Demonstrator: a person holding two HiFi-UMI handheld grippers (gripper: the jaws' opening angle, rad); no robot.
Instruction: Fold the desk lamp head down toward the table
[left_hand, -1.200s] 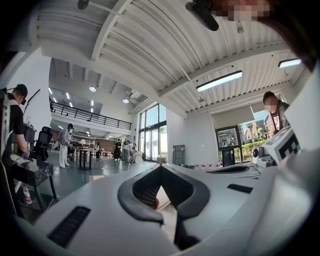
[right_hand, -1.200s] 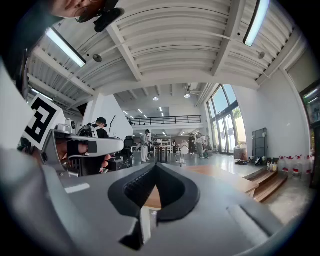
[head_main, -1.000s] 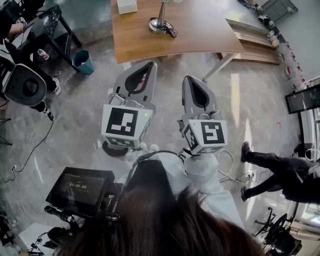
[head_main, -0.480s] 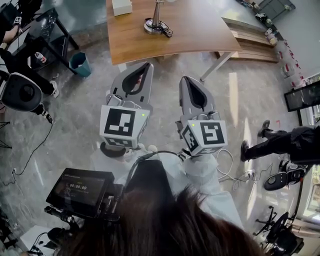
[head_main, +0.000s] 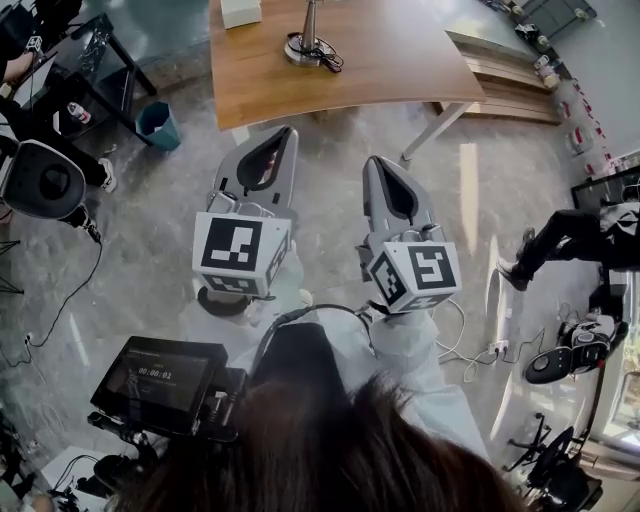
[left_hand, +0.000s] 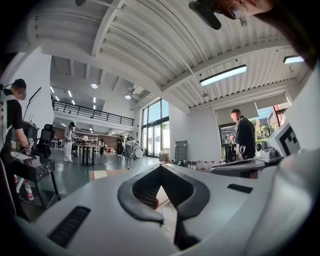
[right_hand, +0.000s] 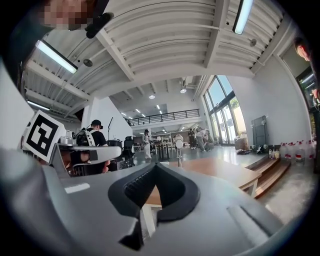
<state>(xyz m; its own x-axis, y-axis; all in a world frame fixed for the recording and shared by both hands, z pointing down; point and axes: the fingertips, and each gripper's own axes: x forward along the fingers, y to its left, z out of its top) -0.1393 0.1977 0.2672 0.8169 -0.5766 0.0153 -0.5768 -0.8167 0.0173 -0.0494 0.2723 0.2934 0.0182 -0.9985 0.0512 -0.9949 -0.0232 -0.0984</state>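
Observation:
The desk lamp (head_main: 307, 40) stands on the wooden table (head_main: 400, 60) at the top of the head view; only its round base, stem and coiled cord show there. In the right gripper view the lamp (right_hand: 179, 150) stands upright on the far part of the table (right_hand: 220, 170). My left gripper (head_main: 290, 131) and right gripper (head_main: 372, 160) hang over the floor short of the table's near edge, side by side and pointing at it. Both are shut with nothing between the jaws. The left gripper view shows its own closed jaws (left_hand: 160, 167) and the right gripper (left_hand: 250, 167) beside them.
A white box (head_main: 240, 11) sits on the table left of the lamp. On the floor are a teal bin (head_main: 157, 124), a black chair (head_main: 44, 180), a monitor (head_main: 160, 375) and cables. A person (head_main: 575, 235) stands at the right near wooden steps (head_main: 510, 85).
Both grippers have edged a little toward the table and stay shut. The person at the right has stepped further right.

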